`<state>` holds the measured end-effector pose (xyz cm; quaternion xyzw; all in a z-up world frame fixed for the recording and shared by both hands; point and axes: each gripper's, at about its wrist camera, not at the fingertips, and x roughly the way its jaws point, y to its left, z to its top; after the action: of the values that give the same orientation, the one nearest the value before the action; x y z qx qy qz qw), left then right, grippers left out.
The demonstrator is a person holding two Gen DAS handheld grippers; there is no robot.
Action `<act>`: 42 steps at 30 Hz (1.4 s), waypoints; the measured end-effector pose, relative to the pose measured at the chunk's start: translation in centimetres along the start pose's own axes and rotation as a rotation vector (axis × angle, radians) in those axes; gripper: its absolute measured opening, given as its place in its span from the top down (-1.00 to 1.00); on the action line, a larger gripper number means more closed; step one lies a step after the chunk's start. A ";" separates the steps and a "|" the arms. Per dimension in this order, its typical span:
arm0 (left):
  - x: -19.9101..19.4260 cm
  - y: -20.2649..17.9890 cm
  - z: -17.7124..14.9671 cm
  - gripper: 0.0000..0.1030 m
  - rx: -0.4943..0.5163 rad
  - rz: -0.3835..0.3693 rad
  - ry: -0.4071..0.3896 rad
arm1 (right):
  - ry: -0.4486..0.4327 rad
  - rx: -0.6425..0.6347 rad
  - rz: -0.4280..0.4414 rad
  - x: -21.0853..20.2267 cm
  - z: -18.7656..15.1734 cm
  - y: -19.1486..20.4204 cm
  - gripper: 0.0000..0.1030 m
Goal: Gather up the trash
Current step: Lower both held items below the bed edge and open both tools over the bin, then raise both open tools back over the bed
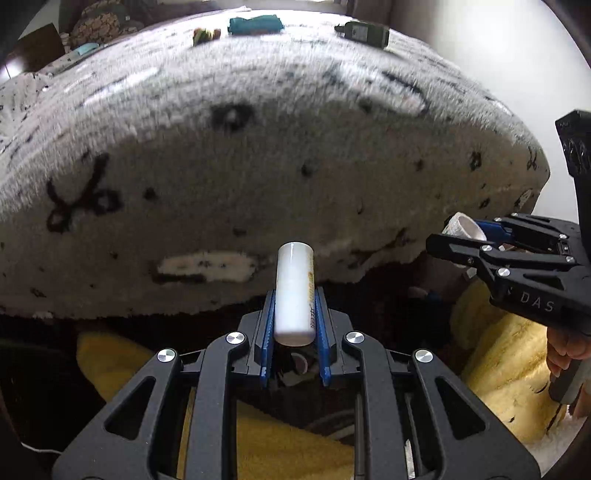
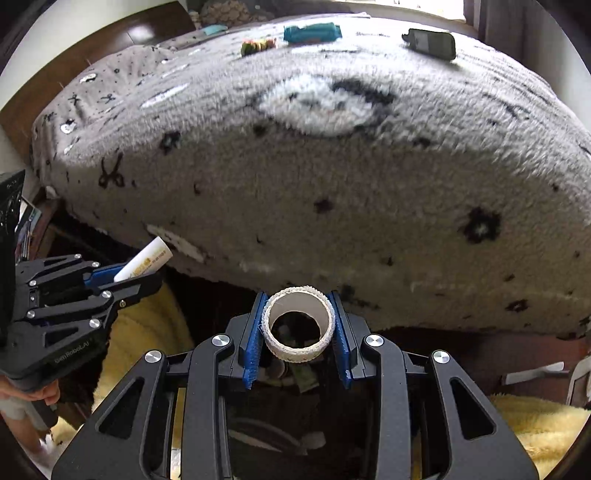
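My left gripper (image 1: pixel 294 317) is shut on a white cylindrical tube (image 1: pixel 294 288) with yellow print, which sticks forward between the blue pads; the same tube (image 2: pixel 146 260) shows at the left of the right wrist view. My right gripper (image 2: pixel 298 325) is shut on a near-empty white tape roll (image 2: pixel 298 343), its hole facing the camera; that roll (image 1: pixel 466 227) also shows at the right of the left wrist view. Both grippers hang side by side, pointing down over a dark bin (image 2: pixel 295 376) with scraps inside, just off the edge of a bed.
A fuzzy grey blanket with black patterns (image 1: pixel 258 166) covers the bed ahead. At its far side lie a teal packet (image 1: pixel 255 24), a small yellow-green item (image 1: pixel 207 35) and a dark flat device (image 1: pixel 365 33). Yellow fleece fabric (image 1: pixel 502 354) lies around the bin. A hand (image 1: pixel 565 354) holds the right gripper's handle.
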<state>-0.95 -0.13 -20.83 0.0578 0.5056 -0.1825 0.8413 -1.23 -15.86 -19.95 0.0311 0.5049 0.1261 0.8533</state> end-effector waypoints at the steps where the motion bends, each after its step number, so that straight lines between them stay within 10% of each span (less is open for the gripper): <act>1: 0.5 0.1 -0.4 0.65 -0.003 -0.001 0.015 | 0.020 0.004 0.001 0.6 -0.2 0.1 0.34; 30: 10.3 1.6 -4.2 0.60 -0.061 -0.050 0.299 | 0.261 0.035 0.056 8.8 -2.4 0.1 0.30; 42: 7.2 1.4 -3.1 -0.14 -0.051 -0.019 0.238 | 0.193 0.080 0.007 6.9 -1.7 -1.2 -0.50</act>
<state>0.04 0.27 -28.74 0.0528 0.6069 -0.1693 0.7748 0.66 -15.43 -26.85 0.0546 0.5891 0.1114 0.7985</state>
